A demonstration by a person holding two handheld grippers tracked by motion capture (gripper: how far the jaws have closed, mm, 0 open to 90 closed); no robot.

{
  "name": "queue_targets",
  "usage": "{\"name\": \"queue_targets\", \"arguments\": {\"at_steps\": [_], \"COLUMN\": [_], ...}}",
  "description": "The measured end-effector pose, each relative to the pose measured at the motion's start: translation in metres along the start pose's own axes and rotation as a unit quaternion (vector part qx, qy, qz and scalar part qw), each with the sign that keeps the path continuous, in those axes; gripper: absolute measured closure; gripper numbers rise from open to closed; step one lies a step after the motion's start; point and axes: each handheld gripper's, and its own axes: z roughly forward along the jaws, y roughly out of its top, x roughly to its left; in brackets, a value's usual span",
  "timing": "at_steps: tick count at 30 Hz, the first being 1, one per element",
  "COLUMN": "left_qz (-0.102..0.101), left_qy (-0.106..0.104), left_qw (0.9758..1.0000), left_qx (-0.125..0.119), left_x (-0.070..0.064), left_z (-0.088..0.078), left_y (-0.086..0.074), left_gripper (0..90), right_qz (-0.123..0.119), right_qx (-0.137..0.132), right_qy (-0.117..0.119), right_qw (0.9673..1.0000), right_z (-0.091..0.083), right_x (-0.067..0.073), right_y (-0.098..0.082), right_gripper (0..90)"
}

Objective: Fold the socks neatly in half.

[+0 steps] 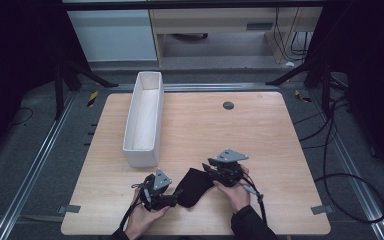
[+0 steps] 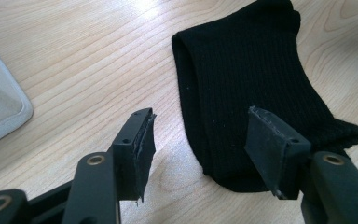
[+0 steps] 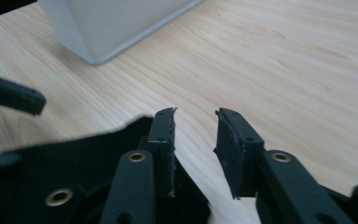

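High view: black sock [image 1: 194, 186] flat on tabletop [image 1: 260, 130], between my open left gripper [image 1: 176, 199] and open, empty right gripper [image 1: 207, 167].

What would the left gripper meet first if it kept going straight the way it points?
Probably the black sock. The left gripper stands open, one jaw over bare wood, the other over the sock's near end, which lies flat on the table just ahead. Depth is unclear, so the tips might touch wood first.
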Motion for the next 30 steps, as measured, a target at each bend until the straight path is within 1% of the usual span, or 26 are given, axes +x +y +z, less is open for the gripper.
{"name": "queue_targets", "arguments": {"at_steps": [3, 5, 7, 8, 10, 12, 13, 15, 16, 17, 20, 22, 26, 28, 30], "left_qz": [0.003, 0.004, 0.004, 0.004, 0.003, 0.002, 0.003, 0.006, 0.005, 0.003, -0.010, -0.011, -0.015, -0.013, -0.006], "left_qy": [0.001, 0.002, 0.002, 0.002, 0.001, 0.003, 0.003, 0.005, 0.005, 0.001, -0.008, -0.010, -0.021, -0.023, -0.023], "left_qw": [1.0000, 1.0000, 1.0000, 1.0000, 1.0000, 1.0000, 1.0000, 1.0000, 1.0000, 1.0000, 0.9999, 0.9999, 0.9996, 0.9996, 0.9997], "left_qx": [0.001, 0.000, 0.000, 0.000, 0.000, 0.000, 0.000, -0.001, 0.000, -0.002, -0.001, -0.003, -0.007, -0.003, 0.006], "left_x": [-0.001, -0.001, -0.001, -0.001, -0.001, -0.001, -0.002, -0.002, -0.002, -0.001, 0.003, 0.006, 0.009, 0.007, 0.004], "left_z": [0.000, 0.000, 0.000, 0.000, 0.000, 0.001, 0.001, 0.000, 0.000, 0.000, -0.003, -0.008, -0.020, -0.020, -0.016], "left_y": [0.000, 0.000, 0.000, 0.000, 0.000, 0.000, 0.000, 0.000, 0.000, 0.000, 0.000, -0.001, -0.008, -0.011, -0.011], "left_gripper": [40.8, 40.8, 40.8, 40.8, 40.8, 40.8, 40.9, 40.9, 40.9, 40.8, 40.3, 40.3, 40.2, 40.2, 40.2], "right_qz": [0.013, 0.011, 0.021, 0.021, 0.014, 0.013, 0.017, 0.037, 0.045, 0.048, 0.047, 0.044, 0.049, 0.048, 0.043], "right_qx": [0.005, 0.008, 0.009, 0.014, 0.026, 0.043, 0.050, 0.062, 0.064, 0.067, 0.076, 0.078, 0.078, 0.073, 0.063], "right_qy": [0.007, 0.006, 0.014, 0.016, 0.012, 0.012, 0.012, 0.020, 0.027, 0.028, 0.036, 0.040, 0.041, 0.039, 0.034], "right_qw": [0.9999, 0.9999, 0.9996, 0.9995, 0.9995, 0.9989, 0.9985, 0.9972, 0.9966, 0.9962, 0.9954, 0.9951, 0.9949, 0.9954, 0.9965], "right_z": [-0.011, -0.014, -0.012, -0.010, -0.005, 0.001, 0.003, 0.006, 0.007, 0.007, 0.007, 0.007, 0.008, 0.008, 0.006], "right_x": [-0.006, -0.007, -0.006, -0.006, -0.005, -0.005, -0.006, -0.007, -0.007, -0.006, -0.004, -0.004, -0.005, -0.005, -0.005], "right_y": [-0.014, -0.019, -0.023, -0.024, -0.027, -0.030, -0.031, -0.034, -0.033, -0.033, -0.032, -0.031, -0.030, -0.028, -0.025], "right_gripper": [61.5, 58.3, 56.9, 56.8, 57.1, 59.7, 61.7, 66.7, 70.0, 72.1, 79.8, 82.1, 83.4, 83.4, 83.5]}}
